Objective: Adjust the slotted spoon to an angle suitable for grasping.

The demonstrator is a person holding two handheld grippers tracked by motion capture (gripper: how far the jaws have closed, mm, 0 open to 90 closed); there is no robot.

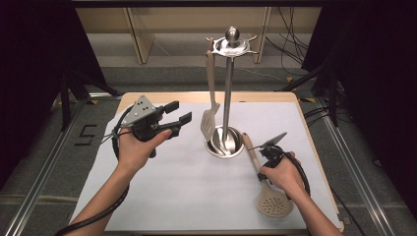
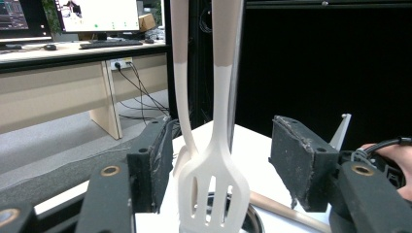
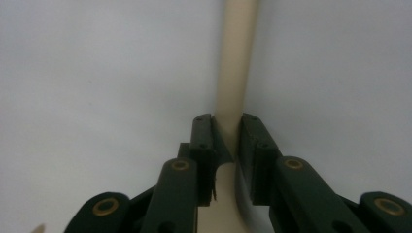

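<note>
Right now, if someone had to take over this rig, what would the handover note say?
Right gripper: jaws closed on the handle of the skimmer spoon, which lies flat on the white mat, head toward the person.
Left gripper: open, holding nothing, raised left of the utensil stand.
Slotted spatula: already hanging on the stand; the left gripper view shows a second utensil hanging beside it.
Done: spoon gripped.
Left: probably lift the spoon and hang it on a free hook of the stand.
</note>
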